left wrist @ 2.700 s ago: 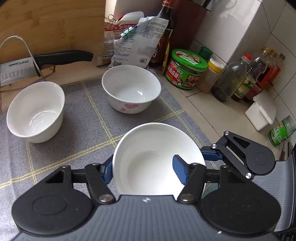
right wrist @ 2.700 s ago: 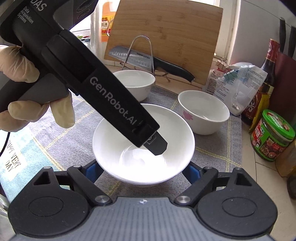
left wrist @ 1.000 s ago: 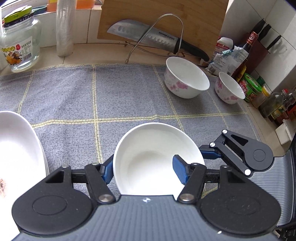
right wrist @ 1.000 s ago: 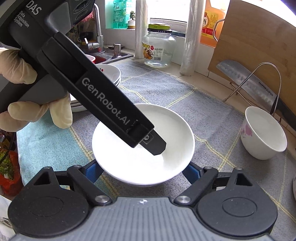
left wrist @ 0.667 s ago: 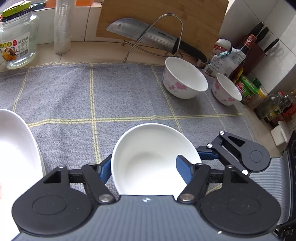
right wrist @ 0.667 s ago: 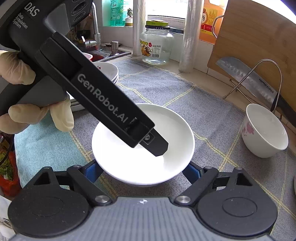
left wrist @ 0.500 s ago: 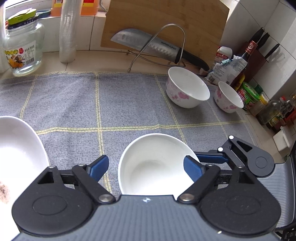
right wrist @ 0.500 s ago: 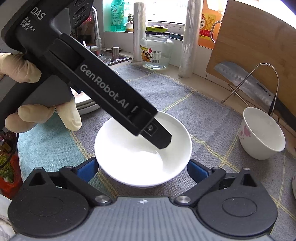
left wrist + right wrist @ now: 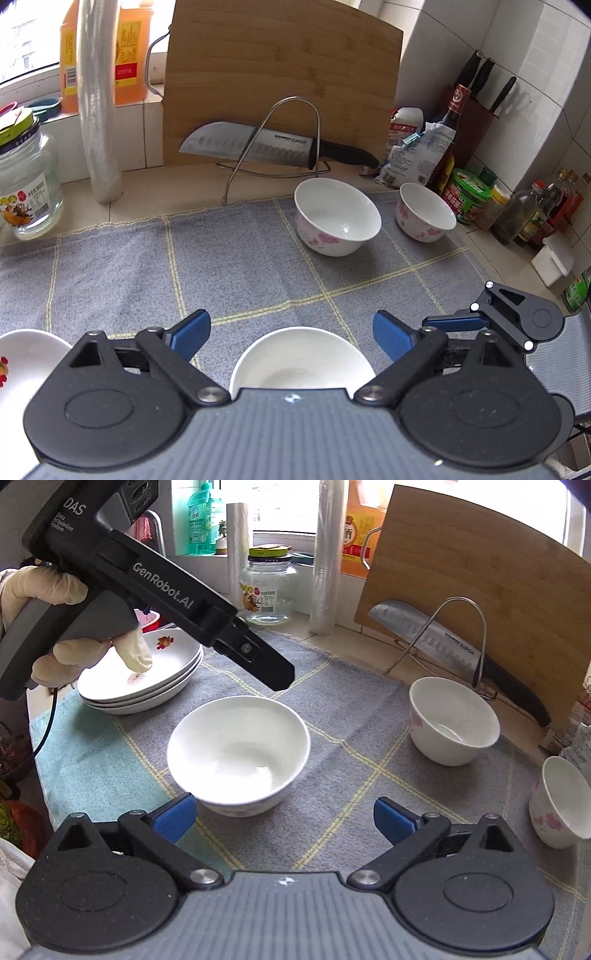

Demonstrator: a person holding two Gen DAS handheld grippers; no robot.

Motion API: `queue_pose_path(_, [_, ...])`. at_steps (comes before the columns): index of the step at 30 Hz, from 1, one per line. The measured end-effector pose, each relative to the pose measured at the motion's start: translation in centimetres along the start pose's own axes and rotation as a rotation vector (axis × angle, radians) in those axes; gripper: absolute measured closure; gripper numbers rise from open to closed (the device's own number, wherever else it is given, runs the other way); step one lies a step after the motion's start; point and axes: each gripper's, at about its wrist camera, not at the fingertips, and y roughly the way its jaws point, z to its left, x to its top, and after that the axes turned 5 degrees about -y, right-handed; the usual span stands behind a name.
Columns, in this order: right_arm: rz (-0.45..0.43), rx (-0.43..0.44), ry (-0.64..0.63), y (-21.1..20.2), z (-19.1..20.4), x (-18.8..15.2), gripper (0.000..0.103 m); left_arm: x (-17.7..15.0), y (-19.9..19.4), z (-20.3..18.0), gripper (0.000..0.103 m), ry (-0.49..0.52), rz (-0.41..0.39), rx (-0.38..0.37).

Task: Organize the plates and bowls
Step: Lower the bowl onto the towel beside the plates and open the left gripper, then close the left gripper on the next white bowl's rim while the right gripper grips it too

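Note:
A plain white bowl [image 9: 238, 753] stands on the grey checked mat [image 9: 351, 716]; it also shows at the bottom of the left wrist view [image 9: 299, 363]. My left gripper [image 9: 291, 330] is open and raised above the bowl. My right gripper [image 9: 282, 818] is open, just in front of the bowl, not touching it. Two pink-flowered bowls [image 9: 337, 217] [image 9: 424, 212] stand at the mat's far right. A stack of white plates [image 9: 147, 675] sits at the left.
A bamboo cutting board [image 9: 280, 77] and a knife [image 9: 273, 146] on a wire rack stand at the back. A glass jar [image 9: 26, 184], a film roll [image 9: 98, 99], sauce bottles [image 9: 448, 140] and a green-lidded tub [image 9: 467, 194] line the counter's edges.
Both grippers carried the white bowl left across the mat, set it down, opened and let go. Both have since pulled back, the left one rising above it.

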Motion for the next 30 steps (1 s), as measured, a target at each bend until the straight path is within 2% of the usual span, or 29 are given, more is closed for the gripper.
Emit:
queue_pose_path(7, [-0.019, -0.068, 0.04, -0.2, -4.9, -1.5, 0.0, 2.5, 1.1, -2.2, 0.009, -0.04, 0.026, 0.018])
queue_pose_path(13, [-0.019, -0.15, 0.06, 1.3, -8.2, -2.1, 0.0, 5.0, 3.1, -4.1, 0.009, -0.013, 0.019, 0.043])
queue_pose_path(16, [-0.02, -0.165, 0.052, 2.1, -9.1, -1.9, 0.0, 6.3, 5.0, -4.6, 0.009, 0.004, 0.047, 0.055])
queue_pose_path(19, [-0.032, -0.176, 0.025, 2.7, -9.7, -1.8, 0.0, 7.2, 7.1, -5.1, 0.009, 0.06, 0.078, 0.049])
queue_pose_path(21, [-0.029, -0.165, 0.022, 3.1, -10.3, -1.7, 0.0, 7.7, 8.3, -5.8, 0.009, 0.147, 0.096, 0.027])
queue_pose_path(26, [0.004, -0.147, -0.036, 4.2, -11.4, -1.7, 0.0, 8.1, 10.3, -6.9, 0.009, 0.368, 0.149, 0.027])
queue_pose_path(30, [0.016, -0.124, -0.125, 4.5, -12.6, -1.1, 0.0, 8.2, 11.6, -6.5, 0.009, 0.423, 0.198, 0.005])
